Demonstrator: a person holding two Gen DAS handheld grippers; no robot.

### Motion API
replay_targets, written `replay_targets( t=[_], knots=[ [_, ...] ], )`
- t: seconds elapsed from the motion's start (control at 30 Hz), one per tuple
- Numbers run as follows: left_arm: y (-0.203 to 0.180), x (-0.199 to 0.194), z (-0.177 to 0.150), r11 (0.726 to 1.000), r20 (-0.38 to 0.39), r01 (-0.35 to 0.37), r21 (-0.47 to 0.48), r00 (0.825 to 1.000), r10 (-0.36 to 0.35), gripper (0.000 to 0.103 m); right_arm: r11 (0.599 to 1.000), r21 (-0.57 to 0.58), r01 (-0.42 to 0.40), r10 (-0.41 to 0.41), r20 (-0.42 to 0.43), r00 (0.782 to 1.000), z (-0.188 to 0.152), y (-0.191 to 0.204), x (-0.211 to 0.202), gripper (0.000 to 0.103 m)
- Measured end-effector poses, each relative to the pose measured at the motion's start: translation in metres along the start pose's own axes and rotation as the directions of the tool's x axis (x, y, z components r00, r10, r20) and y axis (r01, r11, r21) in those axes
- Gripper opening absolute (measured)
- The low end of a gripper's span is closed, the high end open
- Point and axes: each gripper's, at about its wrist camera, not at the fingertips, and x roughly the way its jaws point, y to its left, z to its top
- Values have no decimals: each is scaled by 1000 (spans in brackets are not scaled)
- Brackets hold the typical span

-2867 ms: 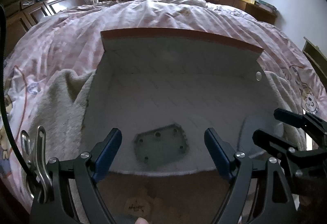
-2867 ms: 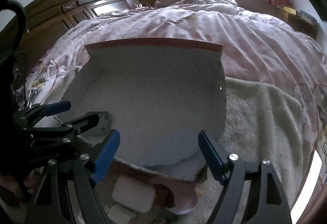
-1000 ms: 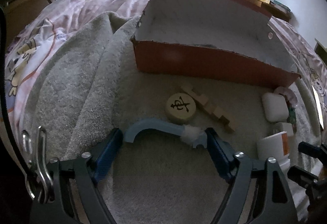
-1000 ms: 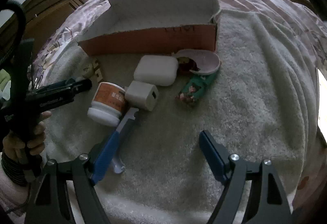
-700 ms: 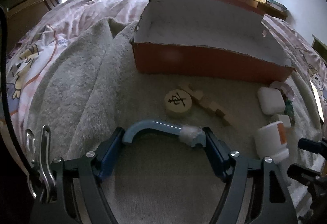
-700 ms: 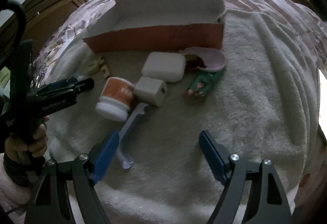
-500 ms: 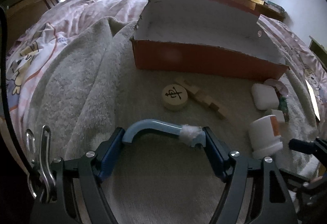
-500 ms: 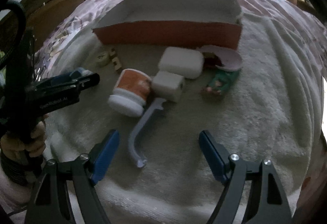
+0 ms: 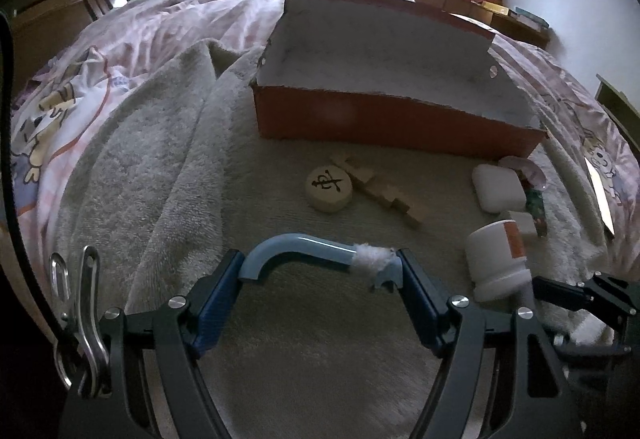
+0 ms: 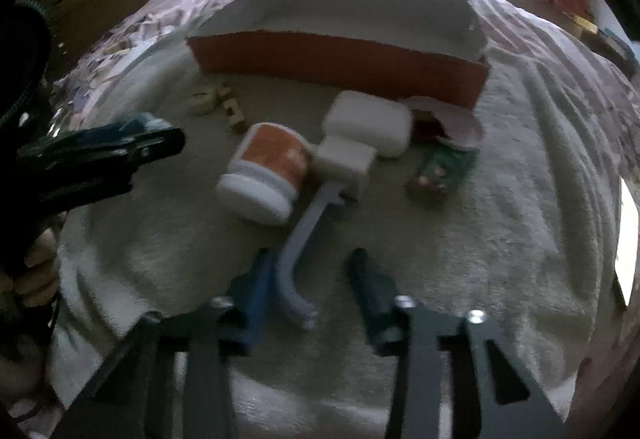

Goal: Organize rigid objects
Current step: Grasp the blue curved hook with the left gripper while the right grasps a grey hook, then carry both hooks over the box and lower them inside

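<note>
Left wrist view: The box (image 9: 384, 119) sits on a towel (image 9: 160, 175) on the bed (image 9: 152, 23). What shows of its inside looks bare, so the job looks barely begun. Many things wait in front of it: a round chess piece (image 9: 329, 187), wood blocks (image 9: 384, 195), a white case (image 9: 498, 187) and a jar (image 9: 498, 259) lying on its side. All of them probably have to go into the box. The left tongs (image 9: 320, 273) are about half open, and a blue hook (image 9: 316, 253) sits across the tips, touching both. It seems to be held there. The hook has a bit of white fluff near its right end.

Right wrist view: This picture is blurry. The box (image 10: 340, 59) is at the back. In front lie the jar (image 10: 266, 175), a small white cube (image 10: 344, 161), the white case (image 10: 368, 123), a pink lid (image 10: 452, 119) and a green toy (image 10: 442, 169). A second, pale blue hook (image 10: 308, 235) lies on the towel (image 10: 500, 239) with one end touching the cube. The right tongs (image 10: 312, 279) are partly open around its bent end. The left finger looks very close to it. Whether it touches, the blur hides. They do not hold the hook yet.
</note>
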Motion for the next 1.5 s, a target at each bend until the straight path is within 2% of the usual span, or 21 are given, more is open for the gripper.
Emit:
replay_targets(
  t=[0.03, 0.1, 0.27, 0.73, 1.03, 1.5],
  knots=[
    [-1, -1, 0, 1000, 2, 1, 1, 1000, -1, 77, 1000, 12, -2, 2, 4, 1000, 0, -4, -1, 23],
    [-3, -3, 0, 1000, 5, 1, 4, 1000, -1, 77, 999, 32, -23, 23, 9, 1000, 0, -12, -2, 20],
    [-8, -10, 3, 1000, 15, 6, 17, 1000, -6, 77, 992, 85, -93, 90, 32, 995, 0, -27, -7, 20],
    [-22, -18, 17, 999, 24, 17, 30, 1000, -18, 77, 988, 98, -121, 108, 132, 985, 7, -43, -32, 20],
    [-33, -20, 44, 998, 52, 30, 57, 998, -32, 77, 991, 71, -116, 102, 187, 977, 26, -47, -46, 20],
    [-49, -13, 94, 996, 92, 23, 91, 995, -32, 77, 992, 10, -124, 116, 271, 956, 84, -43, -53, 20]
  ],
)
